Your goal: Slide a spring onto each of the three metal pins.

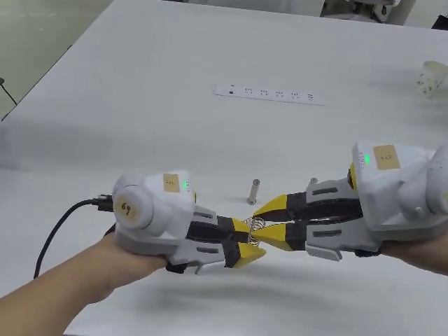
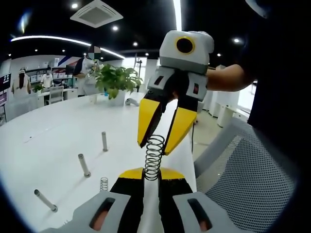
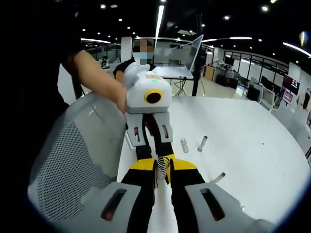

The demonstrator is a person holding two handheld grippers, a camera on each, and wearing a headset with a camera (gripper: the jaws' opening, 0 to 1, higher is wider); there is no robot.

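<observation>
"69" on round sticker [image 1: 129,208], left tongs [image 1: 253,242]

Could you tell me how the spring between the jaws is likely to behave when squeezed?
The spring is an open coil of thin wire, so probably light and easily bent. With jaws at both ends, it may bow sideways or spring out.

In the head view the jaws cover most of the spring [image 1: 257,224], and the right gripper [image 1: 262,225] hides all but the top of one pin [image 1: 313,181].
</observation>
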